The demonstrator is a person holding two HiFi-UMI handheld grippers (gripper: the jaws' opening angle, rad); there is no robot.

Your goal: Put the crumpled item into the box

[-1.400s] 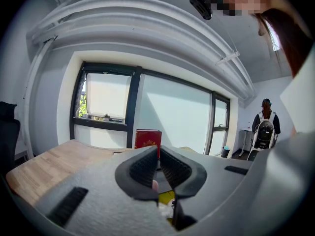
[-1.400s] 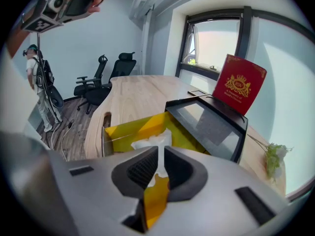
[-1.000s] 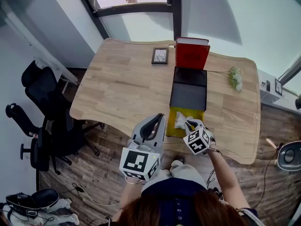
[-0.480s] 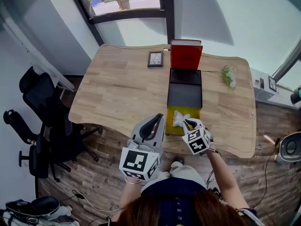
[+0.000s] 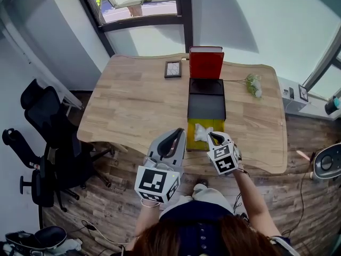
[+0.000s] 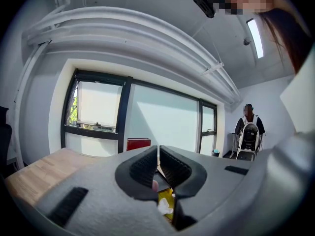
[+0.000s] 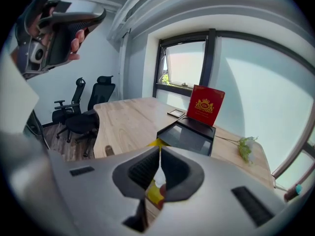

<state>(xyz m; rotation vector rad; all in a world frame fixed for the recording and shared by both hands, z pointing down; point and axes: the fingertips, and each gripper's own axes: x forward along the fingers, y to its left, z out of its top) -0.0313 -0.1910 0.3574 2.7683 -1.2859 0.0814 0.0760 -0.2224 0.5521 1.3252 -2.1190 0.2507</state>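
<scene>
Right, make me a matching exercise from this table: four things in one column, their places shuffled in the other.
Things:
1. crumpled white tissue
2. red lid
3. flower sprig
4. small picture frame

Places:
A. lying on the table, right of the black box
B. flat on the table, left of the red lid
C. in the yellow box
D. upright near the table's far edge

Pairs: 1-C, 2-D, 3-A, 4-B
</scene>
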